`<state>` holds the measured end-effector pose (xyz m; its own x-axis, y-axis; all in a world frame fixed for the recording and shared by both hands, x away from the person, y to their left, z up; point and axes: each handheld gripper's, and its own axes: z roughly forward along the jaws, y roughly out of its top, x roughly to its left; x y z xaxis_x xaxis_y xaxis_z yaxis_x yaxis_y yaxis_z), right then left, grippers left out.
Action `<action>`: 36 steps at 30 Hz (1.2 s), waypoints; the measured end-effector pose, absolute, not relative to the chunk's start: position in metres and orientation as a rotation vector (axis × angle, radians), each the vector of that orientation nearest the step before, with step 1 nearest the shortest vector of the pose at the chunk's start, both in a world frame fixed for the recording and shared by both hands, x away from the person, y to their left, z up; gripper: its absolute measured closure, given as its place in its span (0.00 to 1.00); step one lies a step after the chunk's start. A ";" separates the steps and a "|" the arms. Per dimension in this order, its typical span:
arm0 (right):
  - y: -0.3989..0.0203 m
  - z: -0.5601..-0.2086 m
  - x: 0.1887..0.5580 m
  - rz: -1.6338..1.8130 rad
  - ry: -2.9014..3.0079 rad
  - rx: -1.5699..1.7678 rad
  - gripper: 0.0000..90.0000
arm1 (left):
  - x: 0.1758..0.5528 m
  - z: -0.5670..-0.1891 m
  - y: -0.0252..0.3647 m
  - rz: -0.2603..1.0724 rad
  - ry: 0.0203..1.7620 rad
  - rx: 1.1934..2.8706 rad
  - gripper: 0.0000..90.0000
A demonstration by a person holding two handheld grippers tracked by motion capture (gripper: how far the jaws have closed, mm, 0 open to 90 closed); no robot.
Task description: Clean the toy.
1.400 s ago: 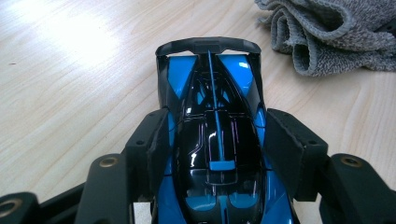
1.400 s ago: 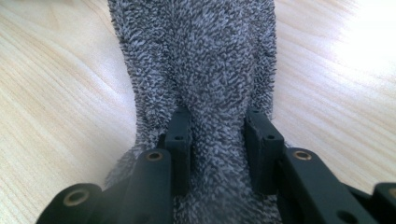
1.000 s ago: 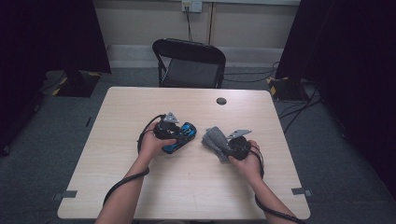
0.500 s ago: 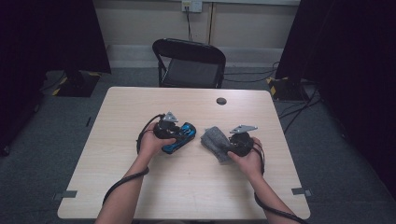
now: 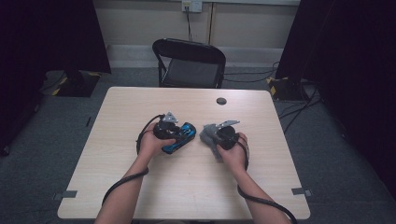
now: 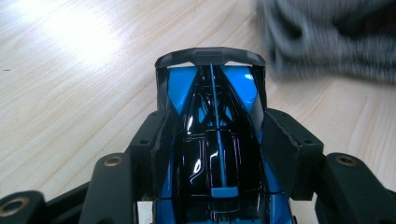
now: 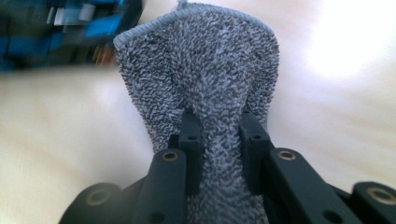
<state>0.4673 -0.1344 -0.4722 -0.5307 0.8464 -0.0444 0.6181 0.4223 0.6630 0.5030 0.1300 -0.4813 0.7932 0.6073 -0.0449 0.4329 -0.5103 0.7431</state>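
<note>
From the high view, the person's two hands meet near the middle of the table. The left gripper holds a blue and black toy car, and just beside it to the right the right gripper holds a grey cloth. Car and cloth lie near each other without clearly touching. A small dark disc sits well apart toward the far edge, and a black folding chair stands beyond the table.

In the left gripper view, the jaws are clamped on the toy car's flanks, one pad on each side of its glossy body, with the car's nose pointing away and the cloth blurred at upper right.

In the right gripper view, the jaws pinch a bunched fold of the cloth, which fans out above them; the car is a blue smear at upper left.

The work looks like wiping the car with the cloth. The risks, as I judge them: the slick bodywork could slide between the pads if the cloth pushes hard from one side, and the narrow pinch on the towelling could let it pull free or snag the car's rear wing
</note>
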 end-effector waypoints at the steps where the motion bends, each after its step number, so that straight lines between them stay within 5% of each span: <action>1: -0.132 -0.467 0.468 0.845 2.261 1.282 0.84 | 0.503 -0.481 0.130 0.283 0.766 2.187 0.49; 12: -0.067 -0.479 0.461 0.729 2.390 1.163 0.84 | 0.500 -0.484 0.133 0.291 0.771 2.159 0.49; 36: -0.028 -0.479 0.425 0.904 2.581 1.045 0.84 | 0.496 -0.485 0.136 0.285 0.795 2.127 0.49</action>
